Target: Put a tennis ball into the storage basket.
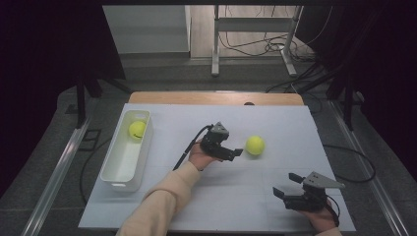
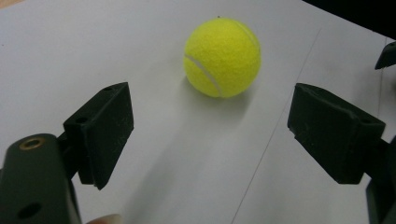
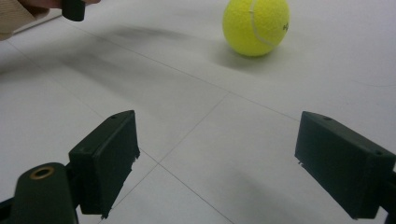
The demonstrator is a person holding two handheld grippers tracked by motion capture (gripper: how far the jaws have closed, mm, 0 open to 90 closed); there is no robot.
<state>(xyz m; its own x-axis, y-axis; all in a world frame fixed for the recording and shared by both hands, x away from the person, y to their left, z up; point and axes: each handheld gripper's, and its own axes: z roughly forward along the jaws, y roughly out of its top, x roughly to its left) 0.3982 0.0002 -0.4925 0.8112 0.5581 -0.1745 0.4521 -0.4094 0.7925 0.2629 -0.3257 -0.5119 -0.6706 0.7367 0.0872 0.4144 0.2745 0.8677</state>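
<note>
Two sets of tongs stand released: the left tongs (image 1: 235, 153) just beside a tennis ball (image 1: 255, 145) on the white bench (image 1: 275, 123), not touching; the right tongs (image 1: 286, 185) well apart. A second ball (image 1: 137, 130) lies in the tray (image 1: 114, 177), partly hidden by its wall.

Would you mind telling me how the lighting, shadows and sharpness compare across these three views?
High view: dim and dark at the edges, the white table evenly lit, no glare. Left gripper view: the tennis ball is sharp with a soft shadow toward the camera; the open left gripper is slightly soft. Right gripper view: the ball and open right gripper are fairly sharp, with a blurred shadow streak across the table.
</note>
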